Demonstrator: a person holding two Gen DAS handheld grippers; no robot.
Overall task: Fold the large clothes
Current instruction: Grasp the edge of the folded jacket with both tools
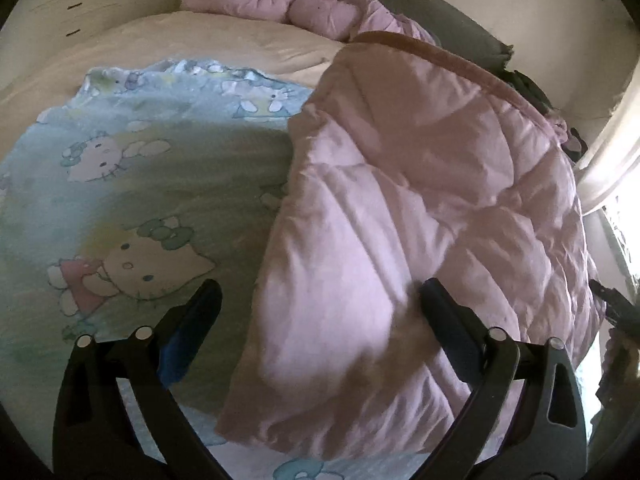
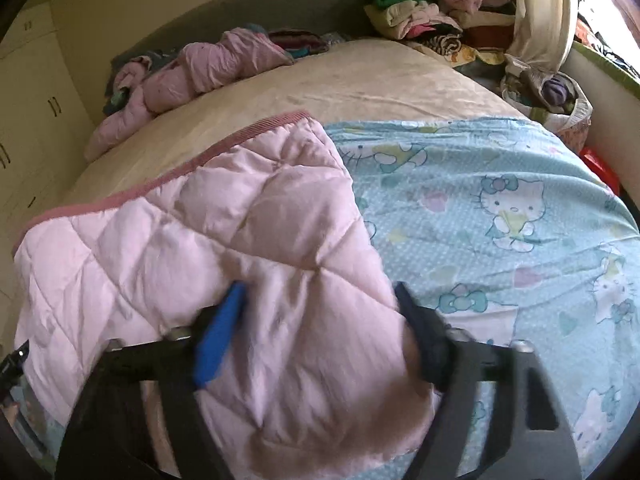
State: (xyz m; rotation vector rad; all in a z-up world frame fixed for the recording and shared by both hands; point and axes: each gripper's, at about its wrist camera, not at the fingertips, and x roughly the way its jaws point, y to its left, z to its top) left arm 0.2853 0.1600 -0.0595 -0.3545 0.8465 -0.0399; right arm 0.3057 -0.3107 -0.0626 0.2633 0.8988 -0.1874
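A pink quilted jacket (image 1: 420, 200) lies partly folded on the bed, its darker pink hem (image 2: 160, 184) toward the far side. My left gripper (image 1: 320, 300) stands open over its near corner; the left finger (image 1: 200, 312) rests over the sheet clear of the fabric, and the right finger (image 1: 440, 312) lies against the padding. In the right wrist view the jacket (image 2: 240, 240) bulges up between the fingers of my right gripper (image 2: 318, 304). The blue pad (image 2: 220, 332) and the dark finger (image 2: 412, 316) both press into the padded fold. That view is blurred.
A light blue cartoon-cat sheet (image 2: 500, 208) covers the near part of the cream mattress (image 2: 320, 80). A second pink padded garment (image 2: 192, 68) lies bunched at the head of the bed. Piled clothes (image 2: 432, 12) and a full bag (image 2: 556, 96) sit at the far right.
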